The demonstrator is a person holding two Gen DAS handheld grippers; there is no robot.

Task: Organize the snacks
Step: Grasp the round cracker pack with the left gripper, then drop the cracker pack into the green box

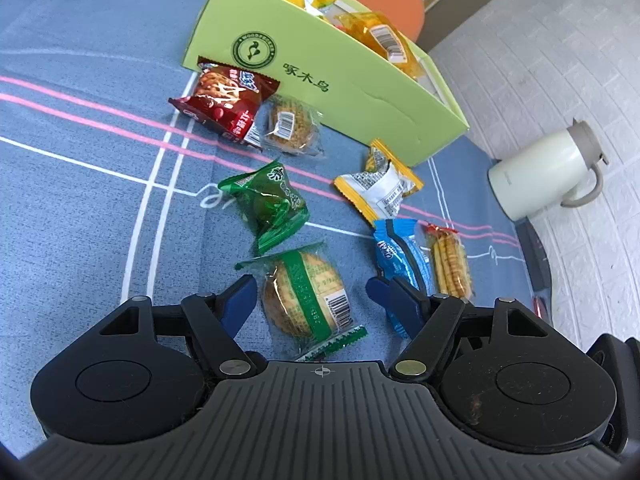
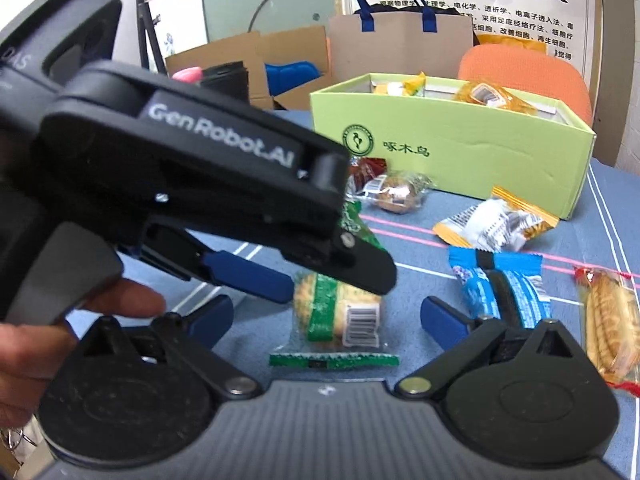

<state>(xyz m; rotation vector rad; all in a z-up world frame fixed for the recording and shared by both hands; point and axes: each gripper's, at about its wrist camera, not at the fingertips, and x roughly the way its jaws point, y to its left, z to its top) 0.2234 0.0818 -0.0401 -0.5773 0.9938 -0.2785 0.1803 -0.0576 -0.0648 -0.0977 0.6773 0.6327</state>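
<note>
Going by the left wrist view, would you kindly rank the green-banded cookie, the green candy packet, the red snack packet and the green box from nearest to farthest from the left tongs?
1. Green-banded cookie, between the left tongs.
2. Green candy packet, just beyond.
3. Red snack packet, farther, left.
4. Green box, at the back.

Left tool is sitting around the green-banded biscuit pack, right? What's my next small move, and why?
Probably close the left tool on the biscuit pack. The pack lies between its blue fingers on the cloth, and the pads do not seem to press it yet, so nothing is held. The green box behind stands open with snacks already inside, ready to take it.
</note>
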